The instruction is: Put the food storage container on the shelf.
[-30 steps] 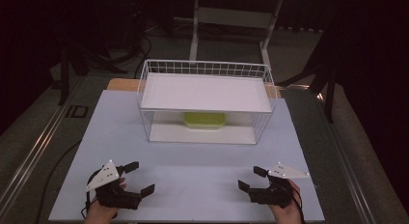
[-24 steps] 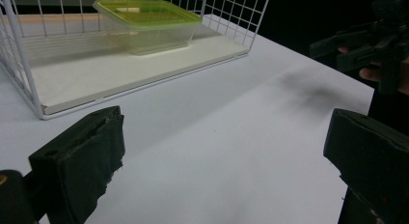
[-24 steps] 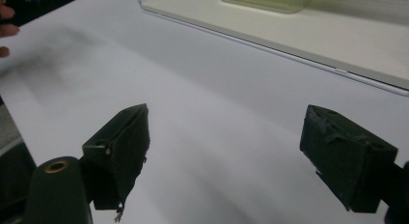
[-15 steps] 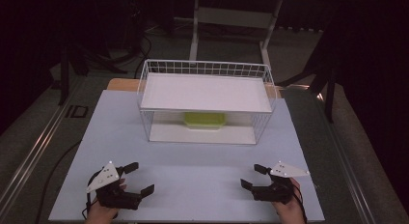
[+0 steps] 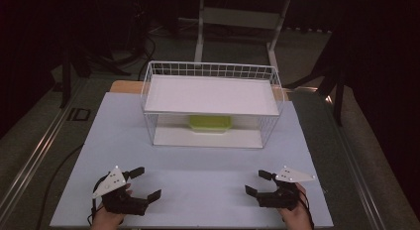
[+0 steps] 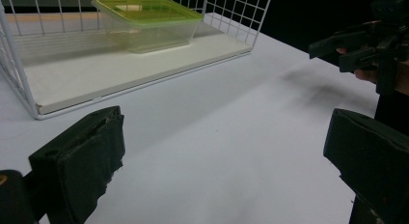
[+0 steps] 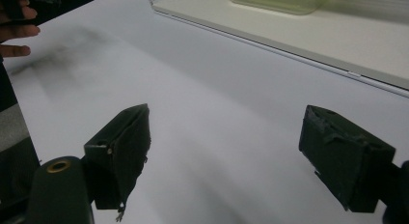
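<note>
Two grippers rest at the near edge of the white table [image 5: 198, 190], the left gripper [image 5: 143, 184] and right gripper [image 5: 255, 183] both spread wide and holding nothing. A green-lidded container [image 5: 210, 123] sits far from both on the lower shelf of the wire rack [image 5: 210, 71], its long axis running left-right, about midway between them, neither clearly nearer.

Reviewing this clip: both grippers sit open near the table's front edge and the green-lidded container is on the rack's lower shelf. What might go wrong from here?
1. The container sits far back under the rack's upper shelf; a reaching gripper may knock that shelf or the wire wall.
2. The container looks wide; the left gripper or right gripper, though open, may grip it poorly and let it slip.
3. Pulling could drag the light rack across the smooth white table.
</note>
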`<control>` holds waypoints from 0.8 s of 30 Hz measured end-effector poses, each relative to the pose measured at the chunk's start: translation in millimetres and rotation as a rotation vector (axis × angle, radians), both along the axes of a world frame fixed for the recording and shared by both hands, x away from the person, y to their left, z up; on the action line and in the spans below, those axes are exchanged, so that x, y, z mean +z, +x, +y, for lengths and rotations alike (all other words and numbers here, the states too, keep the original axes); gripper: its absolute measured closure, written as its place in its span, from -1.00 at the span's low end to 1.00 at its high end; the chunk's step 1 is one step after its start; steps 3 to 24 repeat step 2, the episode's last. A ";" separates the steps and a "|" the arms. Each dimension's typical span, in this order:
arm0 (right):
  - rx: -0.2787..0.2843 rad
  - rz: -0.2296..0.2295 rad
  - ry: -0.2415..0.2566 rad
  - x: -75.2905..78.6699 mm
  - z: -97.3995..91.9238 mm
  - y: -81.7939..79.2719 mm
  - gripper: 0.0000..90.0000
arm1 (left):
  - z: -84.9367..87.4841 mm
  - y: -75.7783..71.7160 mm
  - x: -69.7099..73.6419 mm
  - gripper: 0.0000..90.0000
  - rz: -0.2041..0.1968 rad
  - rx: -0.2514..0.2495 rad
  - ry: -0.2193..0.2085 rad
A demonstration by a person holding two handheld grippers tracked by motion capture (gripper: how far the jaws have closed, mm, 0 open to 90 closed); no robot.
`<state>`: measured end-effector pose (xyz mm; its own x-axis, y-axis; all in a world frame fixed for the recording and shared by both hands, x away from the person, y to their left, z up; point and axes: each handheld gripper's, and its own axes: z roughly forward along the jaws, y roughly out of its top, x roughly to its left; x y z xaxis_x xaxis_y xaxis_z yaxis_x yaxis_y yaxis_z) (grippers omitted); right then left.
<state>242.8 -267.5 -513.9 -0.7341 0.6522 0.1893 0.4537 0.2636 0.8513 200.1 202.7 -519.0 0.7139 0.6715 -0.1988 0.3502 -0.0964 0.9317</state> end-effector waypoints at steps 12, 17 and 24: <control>0.005 -0.001 0.005 0.0 -0.2 0.2 -0.58 | -0.2 -0.1 0.3 -0.96 -0.001 0.000 -0.004; 0.005 -0.001 0.005 0.0 -0.2 0.2 -0.58 | -0.2 -0.1 0.3 -0.96 -0.001 0.000 -0.004; 0.005 -0.001 0.005 0.0 -0.2 0.2 -0.58 | -0.2 -0.1 0.3 -0.96 -0.001 0.000 -0.004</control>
